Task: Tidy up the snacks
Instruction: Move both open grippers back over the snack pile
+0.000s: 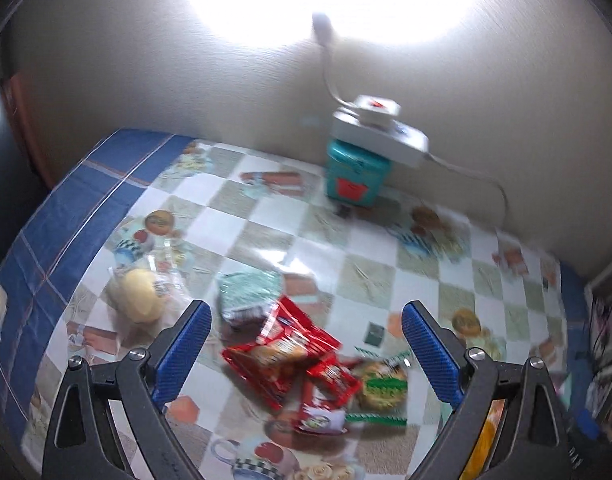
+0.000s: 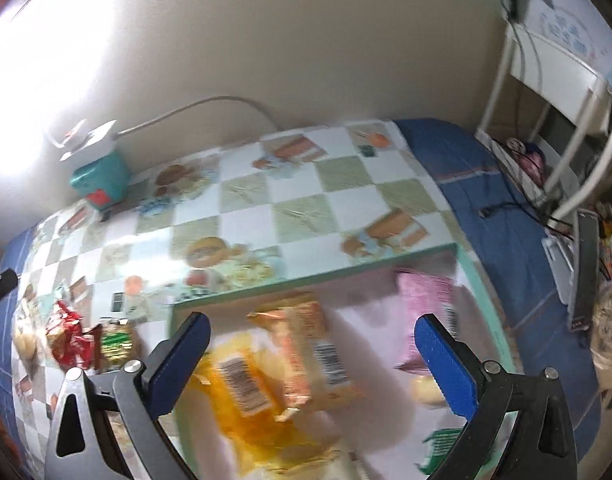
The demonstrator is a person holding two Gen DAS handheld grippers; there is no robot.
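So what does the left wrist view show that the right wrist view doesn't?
Only the left wrist view: the left hand-held gripper, open and empty, above a pale green packet.

Only the right wrist view: the right hand-held gripper, open over a mint-rimmed box holding yellow, orange and pink packets, plus a white shelf.

Both: the checkered tablecloth, red snack packets, the teal container and the white power strip.

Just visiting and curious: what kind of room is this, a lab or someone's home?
Most likely a home, perhaps a kitchen or dining corner. A food-print checked tablecloth covers the table, a teal tin sits by the wall under a power strip, and wrapped snacks lie scattered.
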